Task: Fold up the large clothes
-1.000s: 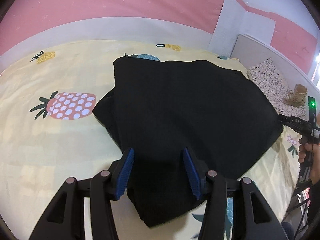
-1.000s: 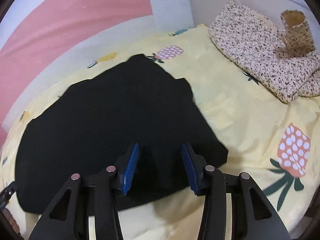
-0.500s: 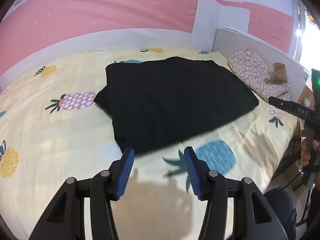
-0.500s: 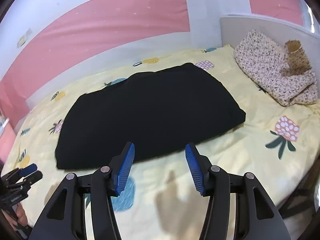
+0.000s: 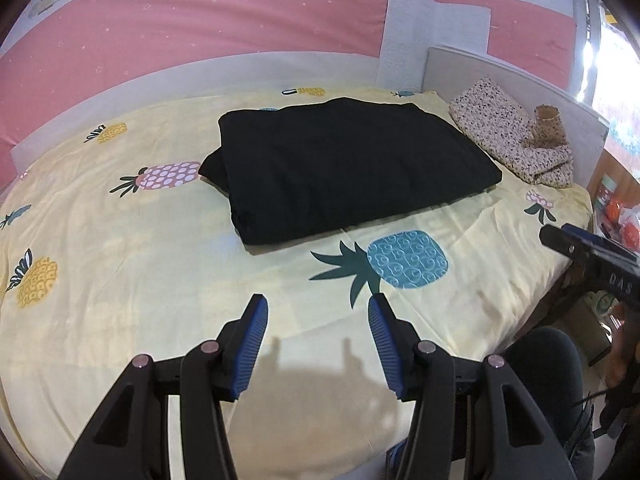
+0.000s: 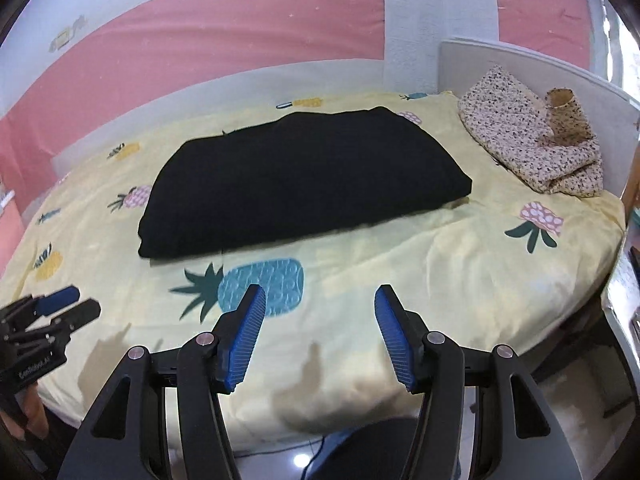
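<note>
Left wrist view: folded black garment point(image 5: 344, 168) lies flat mid-bed on the yellow pineapple-print sheet point(image 5: 120, 280), long axis slanting toward the headboard. Left hand-held gripper point(image 5: 318, 306) parted, empty; right hand-held gripper point(image 6: 320, 296), jaws just widening, empty.

The bed point(image 5: 120, 280) runs off the left edge and the bottom edge in the left wrist view, so its near side is cut off. The right gripper point(image 5: 588, 252) only pokes in at the right edge there, and its fingers cannot be seen. The hand point(image 5: 622, 344) under it is blurry. In the right wrist view the left gripper point(image 6: 60, 308) is partly cut by the left edge. The black garment point(image 6: 300, 184) hides the bed sheet under it, and how many layers it has cannot be told. The things past the bed's right side point(image 5: 616, 208) are too blurry to name.
</note>
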A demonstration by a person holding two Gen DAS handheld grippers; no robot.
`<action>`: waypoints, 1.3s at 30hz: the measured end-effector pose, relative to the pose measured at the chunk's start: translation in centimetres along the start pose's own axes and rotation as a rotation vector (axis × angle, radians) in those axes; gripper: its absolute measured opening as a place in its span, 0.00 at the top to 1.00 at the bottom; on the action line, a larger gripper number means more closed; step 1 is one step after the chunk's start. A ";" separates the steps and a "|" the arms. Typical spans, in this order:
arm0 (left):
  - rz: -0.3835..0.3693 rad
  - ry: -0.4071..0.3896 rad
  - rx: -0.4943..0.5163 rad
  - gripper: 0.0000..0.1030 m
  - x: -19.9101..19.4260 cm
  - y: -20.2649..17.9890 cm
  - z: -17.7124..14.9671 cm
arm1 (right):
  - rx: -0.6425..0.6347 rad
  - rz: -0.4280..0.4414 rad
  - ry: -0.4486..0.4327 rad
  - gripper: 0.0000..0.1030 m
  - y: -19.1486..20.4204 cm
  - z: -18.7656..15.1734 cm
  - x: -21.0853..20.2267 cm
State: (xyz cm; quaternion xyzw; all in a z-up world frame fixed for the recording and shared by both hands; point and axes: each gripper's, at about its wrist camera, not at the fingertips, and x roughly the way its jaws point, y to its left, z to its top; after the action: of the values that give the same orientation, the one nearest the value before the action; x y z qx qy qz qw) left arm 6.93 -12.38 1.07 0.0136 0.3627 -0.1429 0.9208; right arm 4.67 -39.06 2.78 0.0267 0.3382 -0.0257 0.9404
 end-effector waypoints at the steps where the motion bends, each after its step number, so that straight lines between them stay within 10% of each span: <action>1: -0.004 0.001 0.001 0.47 -0.1 -0.1 -0.1 | -0.009 -0.007 0.004 0.44 0.2 -0.3 -0.1; 39: -0.023 0.048 0.001 0.47 0.9 -1.9 -0.8 | -0.032 -0.039 0.047 0.44 0.7 -1.8 0.3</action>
State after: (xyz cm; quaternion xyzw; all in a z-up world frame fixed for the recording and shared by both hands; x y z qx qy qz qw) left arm 6.45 -14.29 0.02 0.0133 0.3845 -0.1533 0.9102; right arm 3.78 -38.21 1.24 0.0054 0.3610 -0.0381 0.9318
